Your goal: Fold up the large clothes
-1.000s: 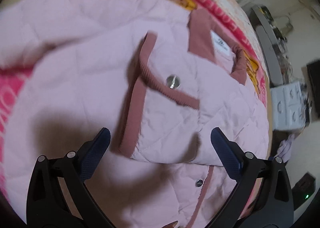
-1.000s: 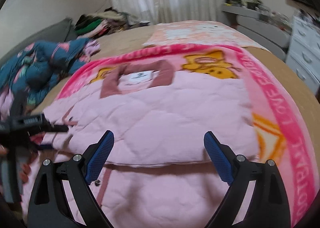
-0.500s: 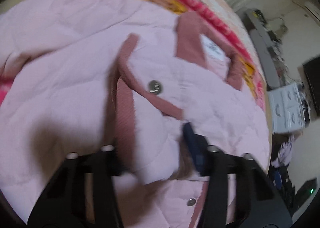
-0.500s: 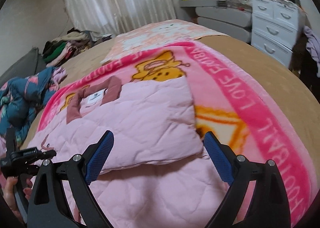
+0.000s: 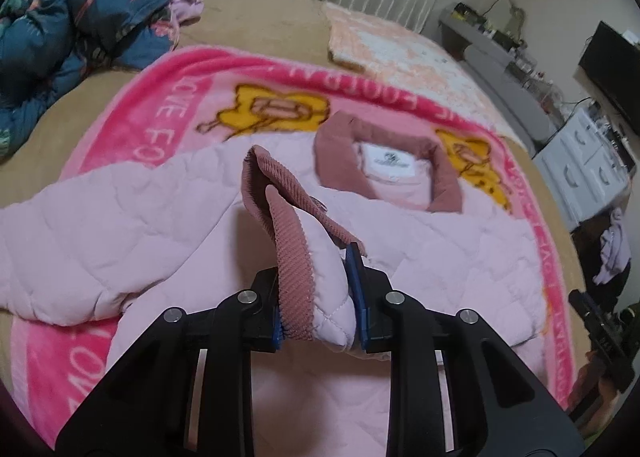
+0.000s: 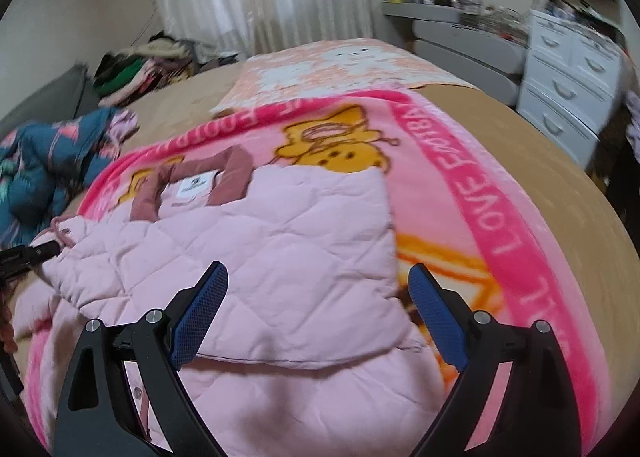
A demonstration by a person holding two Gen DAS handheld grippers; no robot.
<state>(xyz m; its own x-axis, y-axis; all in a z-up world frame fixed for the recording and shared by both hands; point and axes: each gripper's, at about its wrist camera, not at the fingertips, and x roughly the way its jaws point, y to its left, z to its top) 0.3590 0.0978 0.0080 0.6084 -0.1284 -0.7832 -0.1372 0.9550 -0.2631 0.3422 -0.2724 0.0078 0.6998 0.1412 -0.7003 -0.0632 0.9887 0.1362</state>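
Slippage threatened the left gripper (image 5: 318, 297), whose jaws had just closed on the pink jacket's (image 6: 280, 257) ribbed cuff (image 5: 292, 257) near the collar (image 5: 384, 161), while the right gripper (image 6: 318, 317) hovered agape above the sleeve.

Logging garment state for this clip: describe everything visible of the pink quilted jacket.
The pink quilted jacket lies spread on a pink cartoon blanket on the bed, its dusty-rose collar with a white label at the far end. Pale, padded, diamond-stitched fabric; one side is folded inward. The left gripper, whose jaws have just been closing, pinches the ribbed rose cuff, raised above the body. The right gripper hovers open over it.
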